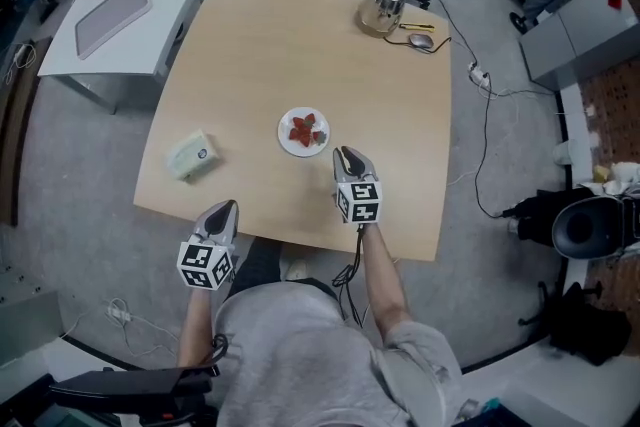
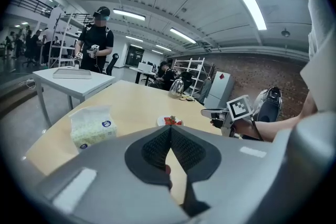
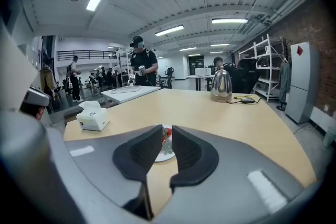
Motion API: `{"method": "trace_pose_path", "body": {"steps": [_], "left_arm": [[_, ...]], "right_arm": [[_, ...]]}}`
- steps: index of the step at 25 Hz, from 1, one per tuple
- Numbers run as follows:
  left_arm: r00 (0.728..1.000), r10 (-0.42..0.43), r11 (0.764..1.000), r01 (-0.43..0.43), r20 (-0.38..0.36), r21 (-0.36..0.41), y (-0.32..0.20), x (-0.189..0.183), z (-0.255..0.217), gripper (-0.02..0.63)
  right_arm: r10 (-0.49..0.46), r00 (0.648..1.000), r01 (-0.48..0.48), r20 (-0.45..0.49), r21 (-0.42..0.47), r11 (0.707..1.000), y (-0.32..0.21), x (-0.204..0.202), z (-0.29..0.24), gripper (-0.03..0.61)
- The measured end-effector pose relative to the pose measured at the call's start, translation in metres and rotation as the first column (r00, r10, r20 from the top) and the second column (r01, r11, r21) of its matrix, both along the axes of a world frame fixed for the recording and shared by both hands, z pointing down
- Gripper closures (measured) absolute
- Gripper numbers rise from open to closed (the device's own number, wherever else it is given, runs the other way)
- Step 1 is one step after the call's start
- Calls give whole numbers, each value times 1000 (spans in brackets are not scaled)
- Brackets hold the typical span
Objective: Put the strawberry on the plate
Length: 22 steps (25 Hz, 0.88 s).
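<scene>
Room and surface: an open workshop with a grey floor is being shown. A smooth, pale wooden table (image 1: 300, 35) with rounded corners is serving as the work surface.

- Plate (image 1: 288, 145): small, round and white, it is sitting near the middle of the table.
- Strawberry (image 1: 305, 129): red and lumpy, it is lying on the plate. Whether it is one fruit or several cannot be told.
- Tissue pack (image 1: 192, 155): soft, boxy and pale green-white, it is lying to the left, well apart from the plate.
- Kettle (image 1: 382, 5): shiny metal and rounded, it is standing at the table's far edge beside a dark mouse (image 1: 421, 41).
- Right gripper (image 1: 346, 153): grey shell with a marker cube, it is being held just beside the plate's right rim. Its dark ribbed pads (image 3: 139, 153) are being kept slightly apart. Nothing is being pinched, and the strawberry is showing beyond the narrow gap.
- Left gripper (image 1: 227, 206): it is being held over the table's near edge, well apart from the plate. Its fingers are being pressed together at the tips, with nothing between them.
- White table (image 1: 160, 25): flat-topped, it is standing at the far left.
</scene>
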<state>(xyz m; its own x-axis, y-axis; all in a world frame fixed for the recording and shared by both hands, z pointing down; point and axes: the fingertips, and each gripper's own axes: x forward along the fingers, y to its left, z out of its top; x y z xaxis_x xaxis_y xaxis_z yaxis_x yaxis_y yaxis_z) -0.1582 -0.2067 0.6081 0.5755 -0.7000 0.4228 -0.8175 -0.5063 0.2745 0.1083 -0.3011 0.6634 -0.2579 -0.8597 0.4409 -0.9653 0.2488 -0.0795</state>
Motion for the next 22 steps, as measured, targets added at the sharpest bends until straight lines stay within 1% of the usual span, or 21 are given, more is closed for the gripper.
{"method": "trace_pose_path", "body": {"steps": [4,10,17,22], "left_arm": [[1000,15,1000,-15,-10,21,6,6,-9,594],[999,46,995,-44,-25,86,14,18,-32,594],[995,86,985,-78,-45,155,31,34,-60,594],[991,120,977,-108,-56,184,48,49,-72,594]], "right_arm": [[24,1000,-24,-4,33,999,20,5,-17,535],[73,997,-72,-4,82,994,54,20,-44,565],[127,992,-124,-15,120,985,100,37,-67,571],[157,988,-155,0,147,977,134,46,-80,571]]}}
